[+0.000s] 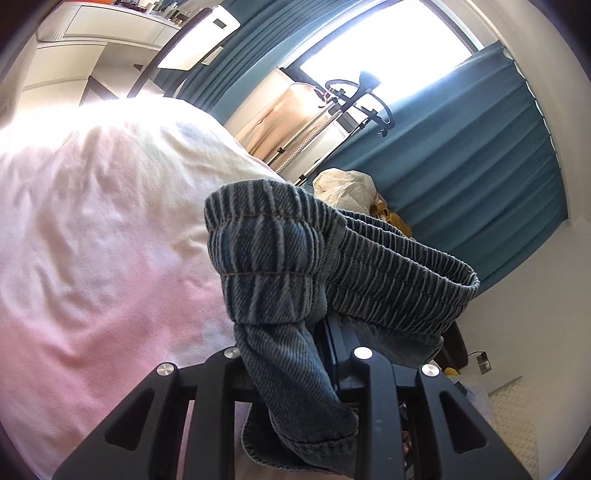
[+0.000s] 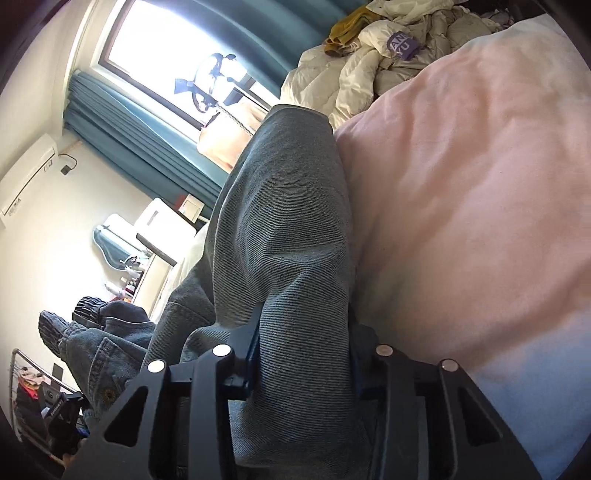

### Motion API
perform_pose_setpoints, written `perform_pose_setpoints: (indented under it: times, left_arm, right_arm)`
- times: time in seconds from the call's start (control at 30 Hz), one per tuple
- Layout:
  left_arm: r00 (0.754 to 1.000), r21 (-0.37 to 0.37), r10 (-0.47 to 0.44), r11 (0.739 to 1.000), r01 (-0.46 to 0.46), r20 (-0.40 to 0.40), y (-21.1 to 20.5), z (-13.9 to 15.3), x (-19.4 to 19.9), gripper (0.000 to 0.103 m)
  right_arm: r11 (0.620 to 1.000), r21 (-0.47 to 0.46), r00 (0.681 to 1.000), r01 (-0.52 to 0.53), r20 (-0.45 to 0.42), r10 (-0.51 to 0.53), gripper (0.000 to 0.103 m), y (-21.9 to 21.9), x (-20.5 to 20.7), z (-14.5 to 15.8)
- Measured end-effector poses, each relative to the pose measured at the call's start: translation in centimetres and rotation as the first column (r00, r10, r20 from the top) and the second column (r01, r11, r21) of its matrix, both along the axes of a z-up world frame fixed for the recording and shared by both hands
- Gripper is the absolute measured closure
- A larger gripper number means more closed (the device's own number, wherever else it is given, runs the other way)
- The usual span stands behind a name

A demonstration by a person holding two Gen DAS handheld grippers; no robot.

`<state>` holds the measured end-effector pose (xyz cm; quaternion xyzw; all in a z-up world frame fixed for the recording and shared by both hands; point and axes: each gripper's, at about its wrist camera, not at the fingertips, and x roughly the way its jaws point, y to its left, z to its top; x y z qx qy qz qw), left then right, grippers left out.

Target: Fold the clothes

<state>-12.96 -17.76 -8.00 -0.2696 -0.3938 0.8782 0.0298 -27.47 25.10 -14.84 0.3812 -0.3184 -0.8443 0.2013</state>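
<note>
Here, two grippers are in view, one per wrist camera, and both hold the same single garment: one pair of blue denim jeans.

Left gripper (image 1: 317, 332): jaws nearly together, pinching the jeans (image 1: 273, 258) at the elasticated waistband. The ribbed band bunches just ahead of the fingers and loops off to the gripper's right; a loose fold hangs back over the frame between the two arms. Four silver bolt heads counted on the frame.

Right gripper (image 2: 303, 354): jaws pressed in on a thick fold of the jeans (image 2: 284, 229), plain denim, no seam visible at the pinch. The cloth rises straight ahead of the fingers as one tall fold. Left of the gripper, more of the garment hangs, ending in two dark ribbed cuffs (image 2: 70, 317). Four bolt heads here too.

Under and ahead of both tools: one pink bedsheet (image 1: 92, 240), wrinkled, bright with sun at its far end. The jeans are lifted off it at both grips; whether lower parts touch it I cannot tell.

Beyond the left gripper, ahead and right: one window (image 1: 388, 48), teal curtains (image 1: 480, 166) on both sides of it, one stand with a ring-shaped holder (image 1: 354, 92). Ahead of the right gripper: one heap of cream clothing (image 2: 388, 48) with one mustard piece (image 2: 351, 26) on it. One wall air conditioner (image 2: 26, 177) far left.
</note>
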Motion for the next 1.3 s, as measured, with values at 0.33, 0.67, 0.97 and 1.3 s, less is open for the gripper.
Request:
perform_pose_setpoints:
  times: [0.33, 0.67, 0.97, 1.3]
  left_arm:
    - [0.998, 0.050, 0.014, 0.999, -0.011, -0.060, -2.3, 1.3, 2.4, 0.085]
    - [0.999, 0.064, -0.023, 0.998, 0.025, -0.027, -2.0, 0.8, 2.9, 0.091]
    - [0.972, -0.106, -0.102, 0.986, 0.126, 0.212, 3.0, -1.9, 1.2, 0.091]
    - [0.961, -0.218, -0.081, 0.966, 0.142, 0.264, 4.6, -2.4, 1.2, 0.091]
  right_arm:
    - [0.942, 0.325, 0.994, 0.083, -0.099, -0.053, 0.075, -3.7, 6.7, 9.3]
    - [0.895, 0.390, 0.973, 0.218, -0.164, -0.165, 0.076, 1.1, 12.4, 15.8]
    - [0.798, 0.572, 0.981, 0.187, -0.151, -0.122, 0.076, 1.9, 15.7, 14.9]
    - [0.825, 0.540, 0.986, 0.167, -0.094, -0.139, 0.074, 3.6, 18.1, 8.7]
